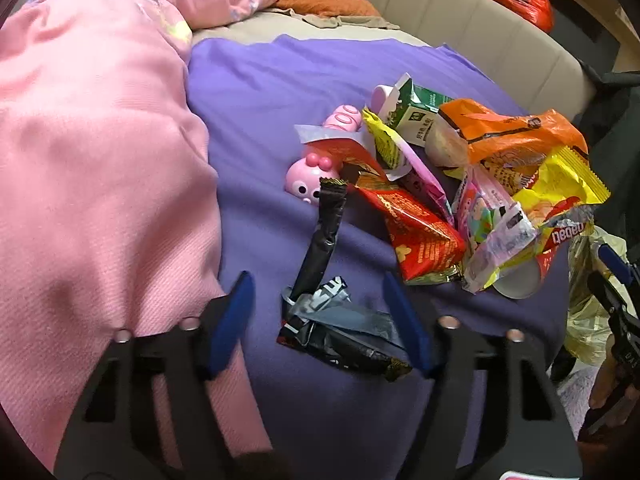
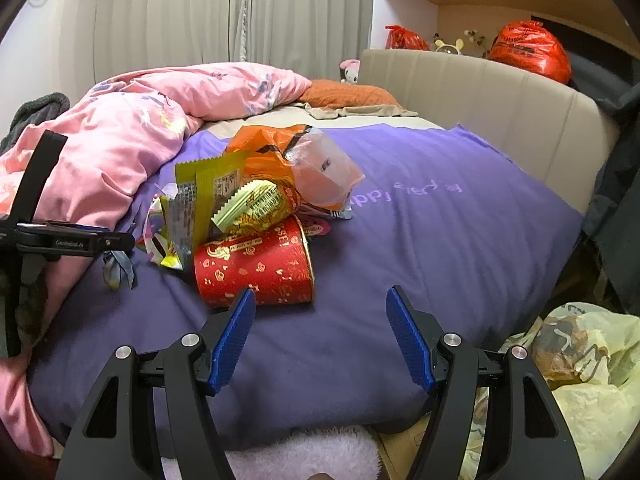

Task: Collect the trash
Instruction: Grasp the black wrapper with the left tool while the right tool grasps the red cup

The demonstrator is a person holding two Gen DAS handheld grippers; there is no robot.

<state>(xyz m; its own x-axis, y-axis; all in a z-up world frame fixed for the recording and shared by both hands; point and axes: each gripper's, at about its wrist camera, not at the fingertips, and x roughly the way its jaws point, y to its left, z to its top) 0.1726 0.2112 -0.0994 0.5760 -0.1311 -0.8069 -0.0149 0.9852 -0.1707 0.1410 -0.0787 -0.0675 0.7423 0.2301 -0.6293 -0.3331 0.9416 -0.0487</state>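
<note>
A heap of snack wrappers lies on the purple blanket (image 1: 256, 92). In the left wrist view my left gripper (image 1: 320, 280) is open, its blue pads either side of a crumpled black wrapper (image 1: 340, 332). Beyond lie a red snack bag (image 1: 420, 228), an orange bag (image 1: 512, 132), a yellow bag (image 1: 568, 184) and a green carton (image 1: 416, 108). In the right wrist view my right gripper (image 2: 320, 300) is open and empty, just short of a red paper cup (image 2: 256, 268) lying on its side. The left gripper (image 2: 72, 242) shows at the left edge.
A pink duvet (image 1: 92, 152) covers the bed's left side. A pink toy (image 1: 308, 172) lies by the heap. A beige headboard (image 2: 492, 108) runs along the far side. A yellowish plastic bag (image 2: 580, 360) hangs off the bed's near right corner. Red bags (image 2: 528, 48) sit behind.
</note>
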